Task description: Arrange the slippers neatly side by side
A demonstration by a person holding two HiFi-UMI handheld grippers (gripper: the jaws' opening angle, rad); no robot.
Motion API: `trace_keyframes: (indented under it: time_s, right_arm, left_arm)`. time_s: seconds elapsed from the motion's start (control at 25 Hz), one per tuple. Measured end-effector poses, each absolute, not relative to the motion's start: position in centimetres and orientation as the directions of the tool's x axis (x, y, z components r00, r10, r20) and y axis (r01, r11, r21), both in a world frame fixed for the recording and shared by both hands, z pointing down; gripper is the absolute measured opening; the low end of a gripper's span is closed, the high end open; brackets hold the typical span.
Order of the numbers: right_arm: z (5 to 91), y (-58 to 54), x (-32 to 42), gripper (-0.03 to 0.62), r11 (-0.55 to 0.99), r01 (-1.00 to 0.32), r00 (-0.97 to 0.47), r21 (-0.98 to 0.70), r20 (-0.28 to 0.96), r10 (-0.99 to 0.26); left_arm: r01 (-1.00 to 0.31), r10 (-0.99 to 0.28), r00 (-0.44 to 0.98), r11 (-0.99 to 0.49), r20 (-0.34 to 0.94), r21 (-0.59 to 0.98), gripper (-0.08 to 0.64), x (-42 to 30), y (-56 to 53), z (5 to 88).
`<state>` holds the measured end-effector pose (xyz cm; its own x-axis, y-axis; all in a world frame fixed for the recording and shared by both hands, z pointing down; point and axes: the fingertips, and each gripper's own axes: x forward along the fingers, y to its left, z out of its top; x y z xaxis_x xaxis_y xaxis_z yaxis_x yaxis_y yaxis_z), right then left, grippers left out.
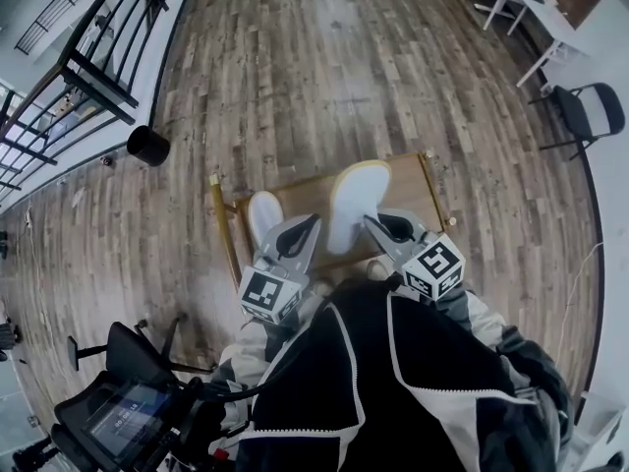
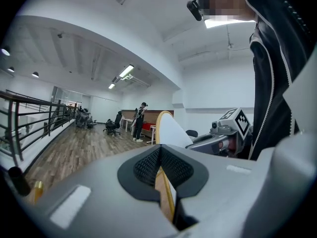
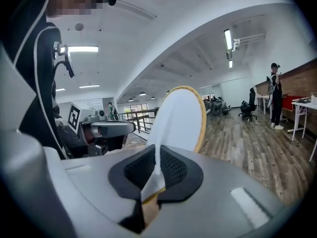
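At the far left a dark metal railing (image 1: 93,62) runs along the plank floor (image 1: 324,57), with a black round object (image 1: 148,146) on the floor just inside it. Next comes a low wooden platform (image 1: 300,190) with yellow rails, directly in front of the person, and both slippers show over it in the head view. Whether they rest on it or hang above it cannot be told. The left slipper (image 1: 263,212) is pale and lies toward the platform's left end. The left gripper (image 1: 307,226) is clamped on it, and in the left gripper view the black pads (image 2: 148,165) are pressed together on the slipper's thin edge (image 2: 166,195) with no gap around it. Just to the right, close by but not touching, is the right slipper (image 1: 356,200), which reaches farther from the person than its partner — the two are not level. The right gripper (image 1: 378,222) grips this one. The right gripper view shows its jaws nipped on a white fold of the slipper (image 3: 178,120), whose pale sole with a yellow rim stands up beyond them. Farther right a black chair (image 1: 588,114) stands on the floor, and a white table (image 1: 536,13) sits near the top right corner.
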<state>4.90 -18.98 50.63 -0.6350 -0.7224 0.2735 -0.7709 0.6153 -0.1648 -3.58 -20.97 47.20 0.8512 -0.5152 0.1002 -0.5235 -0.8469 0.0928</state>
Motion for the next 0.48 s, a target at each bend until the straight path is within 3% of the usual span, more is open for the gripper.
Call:
trace_keyframes:
  time_s: [0.48]
  right_arm:
    - [54.2,-20.4,2.9,0.026,0.631,-0.763,-0.636,-0.143,0.345,-0.69]
  left_arm:
    - [-0.578,-0.568,0.815,-0.808,0.114,0.114,0.02,-6.6,-19.8,47.6]
